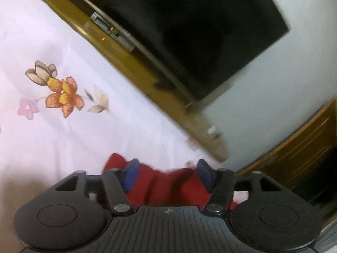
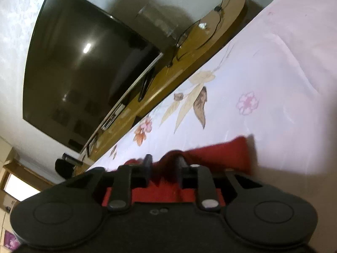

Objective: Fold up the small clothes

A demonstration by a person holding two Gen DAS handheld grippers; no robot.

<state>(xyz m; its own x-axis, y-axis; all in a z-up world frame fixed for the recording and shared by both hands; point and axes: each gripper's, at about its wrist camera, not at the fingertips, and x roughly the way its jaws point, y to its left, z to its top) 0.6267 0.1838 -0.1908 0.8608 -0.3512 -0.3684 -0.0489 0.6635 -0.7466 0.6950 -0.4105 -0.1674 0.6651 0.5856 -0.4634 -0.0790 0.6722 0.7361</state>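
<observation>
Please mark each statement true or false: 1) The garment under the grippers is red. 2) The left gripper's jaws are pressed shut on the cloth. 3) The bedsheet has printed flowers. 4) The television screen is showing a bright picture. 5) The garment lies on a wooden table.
1) True: the red garment lies below the left gripper and the right gripper.
2) False: its jaws stand apart, with cloth showing between them and no pad pressing on it.
3) True: the bedsheet shows an orange flower and pink ones.
4) False: the television is dark, with only a reflected light spot.
5) False: it lies on the bedsheet; the wooden shelf stands beyond the bed.
</observation>
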